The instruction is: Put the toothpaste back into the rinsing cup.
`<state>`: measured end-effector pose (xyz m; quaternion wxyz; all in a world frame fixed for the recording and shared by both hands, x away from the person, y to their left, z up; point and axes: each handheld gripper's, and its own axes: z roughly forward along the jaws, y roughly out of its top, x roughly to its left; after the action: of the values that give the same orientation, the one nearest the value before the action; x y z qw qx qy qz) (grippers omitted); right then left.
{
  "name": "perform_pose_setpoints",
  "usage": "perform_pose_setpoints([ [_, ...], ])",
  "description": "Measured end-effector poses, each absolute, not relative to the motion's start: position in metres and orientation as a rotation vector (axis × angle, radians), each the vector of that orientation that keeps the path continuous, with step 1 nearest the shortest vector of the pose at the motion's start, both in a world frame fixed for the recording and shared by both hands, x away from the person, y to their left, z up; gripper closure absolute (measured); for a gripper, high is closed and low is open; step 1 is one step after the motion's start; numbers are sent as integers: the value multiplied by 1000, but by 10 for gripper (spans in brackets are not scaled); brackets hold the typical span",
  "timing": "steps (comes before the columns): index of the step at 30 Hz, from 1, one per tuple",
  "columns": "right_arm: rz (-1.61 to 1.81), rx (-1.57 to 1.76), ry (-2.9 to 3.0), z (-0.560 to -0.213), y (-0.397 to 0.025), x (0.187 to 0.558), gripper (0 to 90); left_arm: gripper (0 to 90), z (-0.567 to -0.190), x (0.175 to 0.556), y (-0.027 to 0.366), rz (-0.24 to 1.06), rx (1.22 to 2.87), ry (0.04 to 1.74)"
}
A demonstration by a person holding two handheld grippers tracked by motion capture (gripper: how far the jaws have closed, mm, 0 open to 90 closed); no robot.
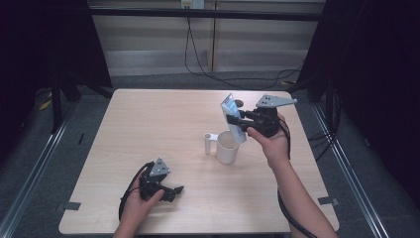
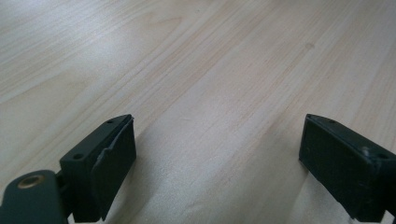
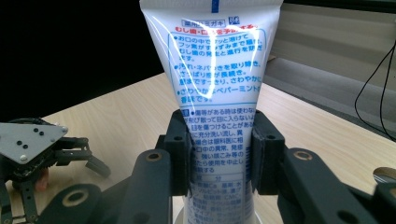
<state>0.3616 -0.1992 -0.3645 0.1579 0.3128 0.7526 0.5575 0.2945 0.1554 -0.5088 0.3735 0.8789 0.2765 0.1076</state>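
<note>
Right gripper [image 1: 236, 120] pinches the toothpaste tube [image 3: 215, 93] mid-body, cap end down just above the white mug [image 1: 228, 147], probably to stand it inside. Left gripper [image 1: 171, 191] rests on the table [image 1: 148, 124], jaws spread wide, holding nothing, well apart from the mug.

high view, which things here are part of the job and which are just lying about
Part of the job:
- toothpaste tube, clamped in the right gripper over the cup
- white cup
- small white cap standing beside the cup

Just lying about:
- left gripper, jaws open, resting on the table
- cables on the floor behind
</note>
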Motion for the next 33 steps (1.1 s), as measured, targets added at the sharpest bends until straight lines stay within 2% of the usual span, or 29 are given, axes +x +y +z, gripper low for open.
perform_pose_setpoints([
  [33,1605,920,2140,-381,-192,375,652,108,-509,295,155,276,2252,708],
])
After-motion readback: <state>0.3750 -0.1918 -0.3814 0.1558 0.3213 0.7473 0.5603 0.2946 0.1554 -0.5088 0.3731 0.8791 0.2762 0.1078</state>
